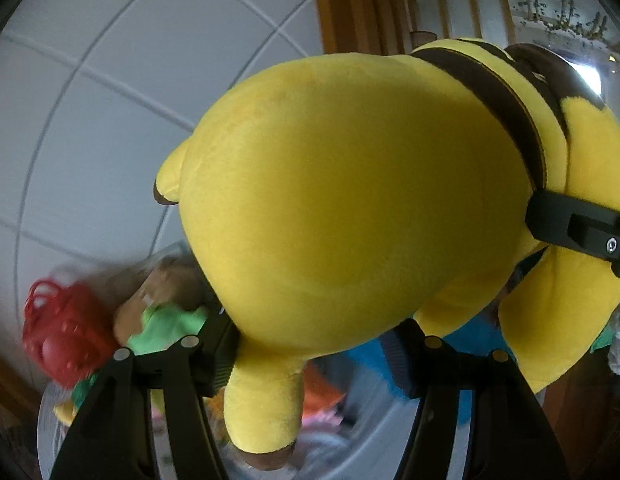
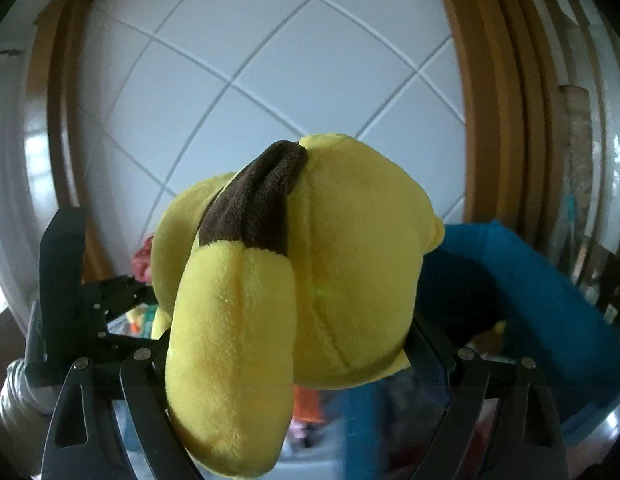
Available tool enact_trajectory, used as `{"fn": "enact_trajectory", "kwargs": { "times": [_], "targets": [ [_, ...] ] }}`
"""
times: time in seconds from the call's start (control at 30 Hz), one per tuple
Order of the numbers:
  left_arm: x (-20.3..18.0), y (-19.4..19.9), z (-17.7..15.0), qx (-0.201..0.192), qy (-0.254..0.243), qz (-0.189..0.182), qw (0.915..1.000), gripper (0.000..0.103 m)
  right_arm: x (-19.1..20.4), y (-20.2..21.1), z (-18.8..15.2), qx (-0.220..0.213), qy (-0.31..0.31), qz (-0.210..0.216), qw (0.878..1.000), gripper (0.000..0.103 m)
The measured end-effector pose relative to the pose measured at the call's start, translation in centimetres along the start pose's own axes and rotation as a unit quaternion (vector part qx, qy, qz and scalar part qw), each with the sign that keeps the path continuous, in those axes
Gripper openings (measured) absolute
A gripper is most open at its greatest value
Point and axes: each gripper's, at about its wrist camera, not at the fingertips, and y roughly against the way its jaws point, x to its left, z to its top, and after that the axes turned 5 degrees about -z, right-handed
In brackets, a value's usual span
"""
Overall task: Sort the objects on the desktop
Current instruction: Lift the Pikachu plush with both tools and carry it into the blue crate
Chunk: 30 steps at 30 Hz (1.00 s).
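A big yellow plush toy with brown stripes [image 1: 349,200] fills the left wrist view, held in the air. My left gripper [image 1: 310,344] is shut on its lower body, a yellow leg hanging between the fingers. The right gripper shows at the right edge as a black finger [image 1: 577,232] pressed on the plush. In the right wrist view my right gripper [image 2: 290,344] is shut on the same plush [image 2: 329,260], near a yellow ear with a brown tip [image 2: 254,208].
Below lie a red plastic basket [image 1: 58,332], a brown and green plush [image 1: 162,312], a blue cloth [image 2: 529,300] and orange items [image 1: 321,396], blurred. White tiled floor [image 2: 270,60] and a wooden frame [image 2: 497,100] lie behind.
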Motion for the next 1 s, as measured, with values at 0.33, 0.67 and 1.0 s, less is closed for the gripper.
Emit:
{"fn": "enact_trajectory", "kwargs": {
  "times": [0.33, 0.67, 1.0],
  "targets": [
    [-9.1, -16.7, 11.9, 0.057, 0.037, 0.029, 0.9973, 0.061, -20.4, -8.4, 6.5, 0.051, 0.039, 0.024, 0.998, 0.091],
    [-7.9, -30.5, 16.1, 0.166, 0.091, 0.069, 0.9795, 0.061, -31.8, -21.1, 8.3, 0.121, -0.005, 0.080, 0.989, 0.091],
    [-6.1, -39.2, 12.8, 0.245, 0.139, 0.081, 0.9559, 0.061, -34.3, -31.4, 5.7, 0.207, -0.021, 0.088, 0.974, 0.091]
  ]
}}
